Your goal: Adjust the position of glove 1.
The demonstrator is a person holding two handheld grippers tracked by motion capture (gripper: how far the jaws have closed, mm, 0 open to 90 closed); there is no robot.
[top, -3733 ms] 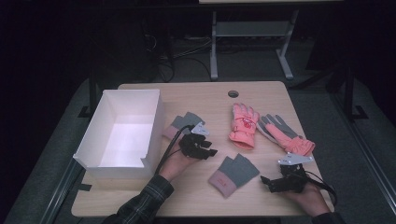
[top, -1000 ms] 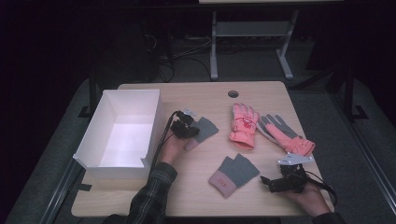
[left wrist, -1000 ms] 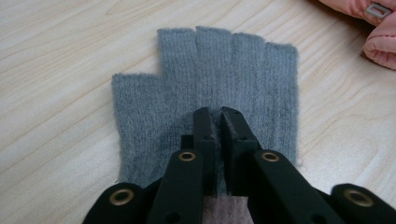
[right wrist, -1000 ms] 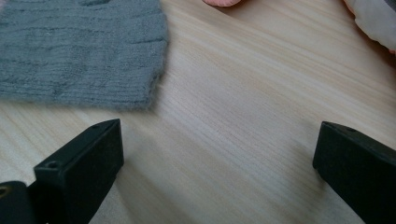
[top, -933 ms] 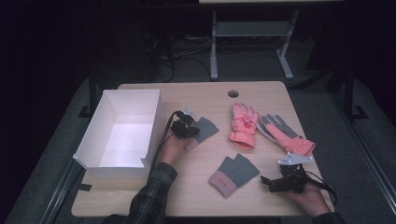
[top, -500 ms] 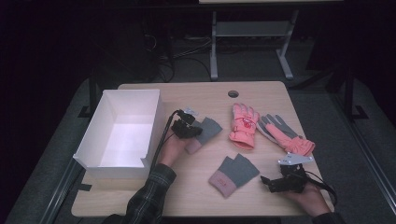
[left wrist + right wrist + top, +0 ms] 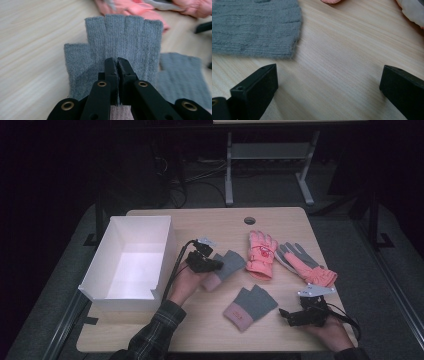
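The grey fingerless glove (image 7: 117, 47) near the white box (image 7: 131, 260) is soft, light knit that will sag and fold, so my left hand-held gripper (image 7: 117, 62) is closed on a pinch of it near the palm. My right hand-held gripper (image 7: 292, 316) rests open on the surface (image 7: 342, 50) beside the second grey glove (image 7: 248, 307). My jaws hide the pinched fold, and the pink cuff is cut off below.

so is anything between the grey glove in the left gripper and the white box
Nothing visible. The left gripper is shut on the grey fingerless glove, right beside the open white box; only the box's near wall separates them.
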